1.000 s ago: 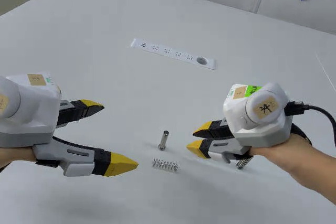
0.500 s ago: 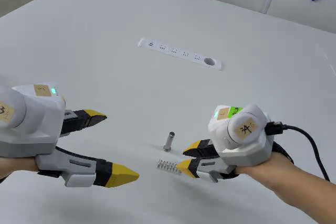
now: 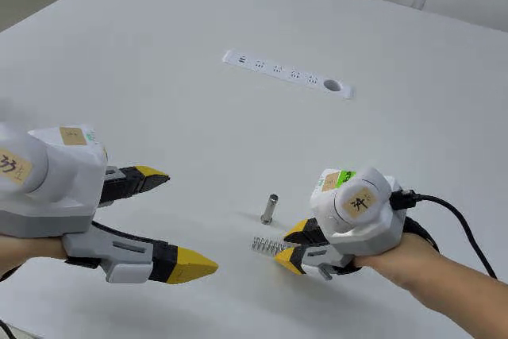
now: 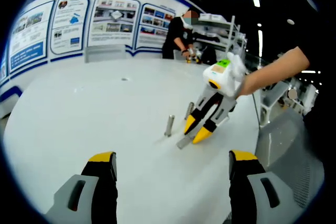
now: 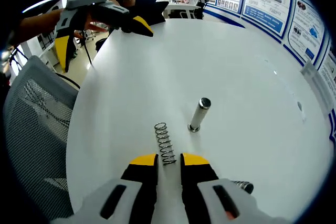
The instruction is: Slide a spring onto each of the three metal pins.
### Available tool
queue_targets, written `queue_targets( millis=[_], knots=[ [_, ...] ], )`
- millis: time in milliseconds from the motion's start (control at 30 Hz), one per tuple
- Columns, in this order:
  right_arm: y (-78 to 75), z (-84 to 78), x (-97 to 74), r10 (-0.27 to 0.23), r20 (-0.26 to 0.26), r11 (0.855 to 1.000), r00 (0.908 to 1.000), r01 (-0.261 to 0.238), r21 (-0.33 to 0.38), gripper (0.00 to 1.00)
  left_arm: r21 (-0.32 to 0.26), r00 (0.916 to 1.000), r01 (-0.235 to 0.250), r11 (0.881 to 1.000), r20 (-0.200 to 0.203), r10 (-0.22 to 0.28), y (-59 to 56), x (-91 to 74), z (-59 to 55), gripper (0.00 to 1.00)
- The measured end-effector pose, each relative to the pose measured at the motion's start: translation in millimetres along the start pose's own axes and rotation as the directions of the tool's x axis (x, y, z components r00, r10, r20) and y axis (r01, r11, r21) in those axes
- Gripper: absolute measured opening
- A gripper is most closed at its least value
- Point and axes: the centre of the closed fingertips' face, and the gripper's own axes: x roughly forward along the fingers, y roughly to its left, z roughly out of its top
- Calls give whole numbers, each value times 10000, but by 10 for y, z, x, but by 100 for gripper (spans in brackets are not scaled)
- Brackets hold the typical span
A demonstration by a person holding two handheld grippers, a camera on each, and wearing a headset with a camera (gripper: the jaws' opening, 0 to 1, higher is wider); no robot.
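Lying at the right claw, a spring.

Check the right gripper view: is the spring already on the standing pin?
No, the spring lies flat on the table beside the upright pin, not threaded over it.

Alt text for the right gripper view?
The right gripper, jaws slightly apart, flanks the near end of a spring lying on the table. A metal pin stands upright just beyond; the left gripper hangs open at upper left.
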Motion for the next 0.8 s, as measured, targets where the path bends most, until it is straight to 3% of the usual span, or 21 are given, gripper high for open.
queue_targets(
  millis=[200, 300, 467, 800],
  knots=[
    [3, 5, 5, 282, 256, 9995, 9993, -285, 111, 15, -68, 9999, -4, 10000, -131, 3, -5, 10, -33, 89],
    [-25, 16, 1, 292, 408, 9989, 9987, -307, 360, 13, -38, 10000, 83, 10000, -53, -83, -38, 47, 16, 89],
    [-5, 21, 1, 136, 345, 9999, 9993, -137, 10, 12, 68, 9997, 236, 9997, 40, -236, -83, 91, 88, 89],
    [80, 127, -92, 298, 689, 9990, 9972, -321, 319, 10, 149, 9987, 506, 9986, -47, -505, -159, 81, 74, 86]
  ],
)
